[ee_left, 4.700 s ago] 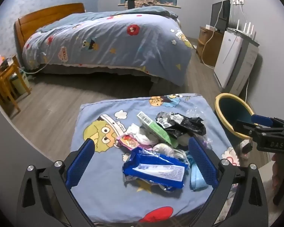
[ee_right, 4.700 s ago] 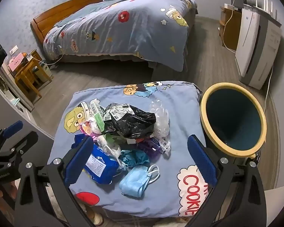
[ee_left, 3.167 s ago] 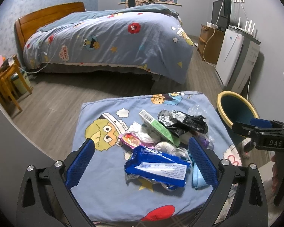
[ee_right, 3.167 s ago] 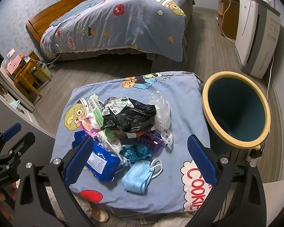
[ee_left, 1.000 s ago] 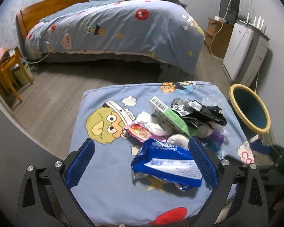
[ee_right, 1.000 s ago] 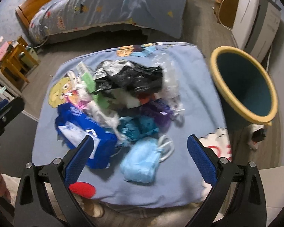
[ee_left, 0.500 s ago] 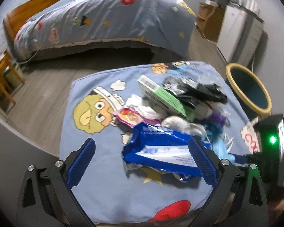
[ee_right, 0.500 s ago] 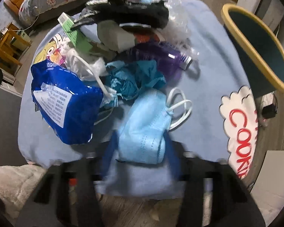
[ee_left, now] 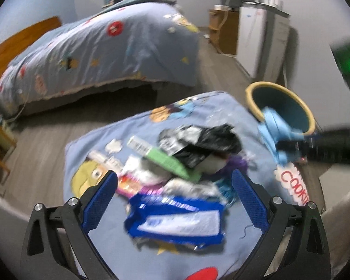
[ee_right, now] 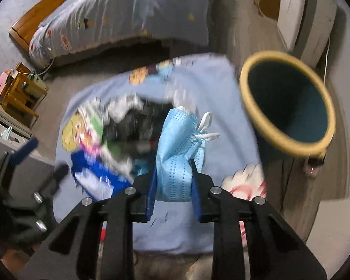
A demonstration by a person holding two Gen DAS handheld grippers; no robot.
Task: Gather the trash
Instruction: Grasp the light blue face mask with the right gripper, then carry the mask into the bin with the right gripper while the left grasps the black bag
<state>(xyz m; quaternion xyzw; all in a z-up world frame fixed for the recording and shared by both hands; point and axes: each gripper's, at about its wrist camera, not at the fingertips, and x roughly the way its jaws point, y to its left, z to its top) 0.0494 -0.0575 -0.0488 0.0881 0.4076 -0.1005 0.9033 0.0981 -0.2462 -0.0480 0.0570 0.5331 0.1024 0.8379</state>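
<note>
From the left wrist view, the left gripper [ee_left: 175, 186] stands wide open over the bench [ee_left: 86, 154], its pads either side of the blue wrapper [ee_left: 175, 221] but not touching it; the black bag [ee_left: 205, 140] and green box [ee_left: 165, 161] lie toward twelve o'clock in the trash heap. At two to three o'clock the right gripper [ee_left: 291, 145] carries the blue face mask [ee_left: 275, 126] in front of the bin [ee_left: 280, 109]. In the right wrist view the right gripper [ee_right: 173, 182] has just been closing and now pinches the face mask [ee_right: 177, 144] between its pads, the mask lifted clear of the bench [ee_right: 210, 88], ear loops dangling at one o'clock. The bin [ee_right: 287, 102], with its yellow rim, sits at two o'clock just beside the bench edge. To do this well, I would carry the mask fully over the bin mouth before releasing, since the loose loops could catch on the rim. The bed [ee_right: 128, 11] stands well beyond at eleven o'clock and nothing blocks the way.
</note>
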